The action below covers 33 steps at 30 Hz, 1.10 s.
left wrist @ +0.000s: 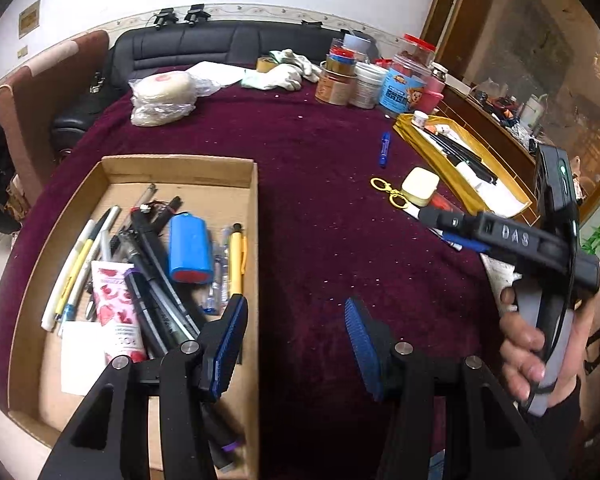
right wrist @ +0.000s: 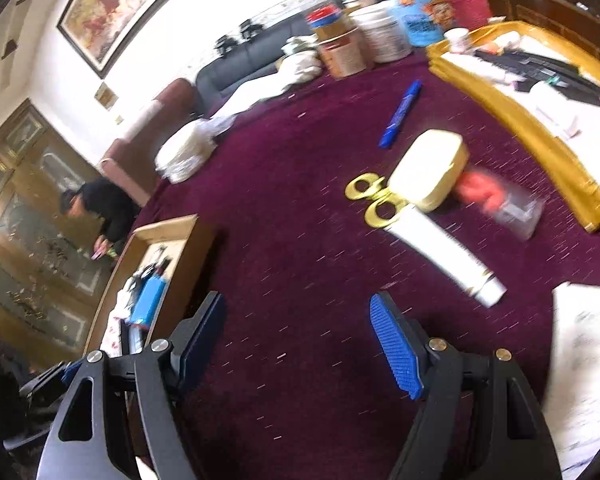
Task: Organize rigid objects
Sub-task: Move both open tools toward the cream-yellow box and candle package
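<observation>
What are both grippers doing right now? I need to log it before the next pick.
Left gripper: open, holding nothing, over the cardboard box edge.
Right gripper: open, holding nothing, above the purple cloth.

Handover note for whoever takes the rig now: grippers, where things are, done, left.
Left gripper: open, empty, over the cardboard box's right edge.
Right gripper: open, empty, over bare tablecloth.
Done: pens, blue battery and pink tube are in the box.
Left, loose on the cloth: blue marker, gold scissors, cream case, white tube, red-capped item. Yellow tray already holds pens.
</observation>
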Tool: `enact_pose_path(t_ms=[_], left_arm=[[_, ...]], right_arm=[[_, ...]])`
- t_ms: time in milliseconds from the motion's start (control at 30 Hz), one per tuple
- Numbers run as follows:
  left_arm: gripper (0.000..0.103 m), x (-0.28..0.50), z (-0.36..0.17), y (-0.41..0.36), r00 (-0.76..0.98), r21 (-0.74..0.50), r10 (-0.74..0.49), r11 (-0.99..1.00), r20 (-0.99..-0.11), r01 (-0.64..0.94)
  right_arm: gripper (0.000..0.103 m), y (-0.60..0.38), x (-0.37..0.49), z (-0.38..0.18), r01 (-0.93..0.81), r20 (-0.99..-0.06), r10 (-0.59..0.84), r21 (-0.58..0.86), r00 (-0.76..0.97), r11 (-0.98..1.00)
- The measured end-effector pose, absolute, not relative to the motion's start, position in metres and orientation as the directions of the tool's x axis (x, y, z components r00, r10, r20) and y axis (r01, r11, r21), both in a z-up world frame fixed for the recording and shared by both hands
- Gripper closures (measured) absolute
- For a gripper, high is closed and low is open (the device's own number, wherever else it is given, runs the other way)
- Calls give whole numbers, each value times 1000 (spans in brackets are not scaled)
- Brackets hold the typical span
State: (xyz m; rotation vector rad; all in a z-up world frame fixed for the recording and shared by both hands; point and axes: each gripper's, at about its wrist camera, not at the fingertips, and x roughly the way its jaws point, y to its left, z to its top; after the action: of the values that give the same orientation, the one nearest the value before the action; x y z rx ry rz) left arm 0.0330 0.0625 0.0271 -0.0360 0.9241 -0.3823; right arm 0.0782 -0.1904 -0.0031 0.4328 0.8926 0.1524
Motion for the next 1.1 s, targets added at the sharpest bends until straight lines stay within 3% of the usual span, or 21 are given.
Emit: enact_pose_path(t_ms=[467,1100], left_arm=[[50,45,20,34,495,-207,-368,913,-787,351],[40,94,20,-37,402,-214,-401,875,-823,434]], right_arm=[[29,-272,115,-8,203,-781,232,414,580,887],[29,-308,117,-11,163,-813,114,248,572,955]])
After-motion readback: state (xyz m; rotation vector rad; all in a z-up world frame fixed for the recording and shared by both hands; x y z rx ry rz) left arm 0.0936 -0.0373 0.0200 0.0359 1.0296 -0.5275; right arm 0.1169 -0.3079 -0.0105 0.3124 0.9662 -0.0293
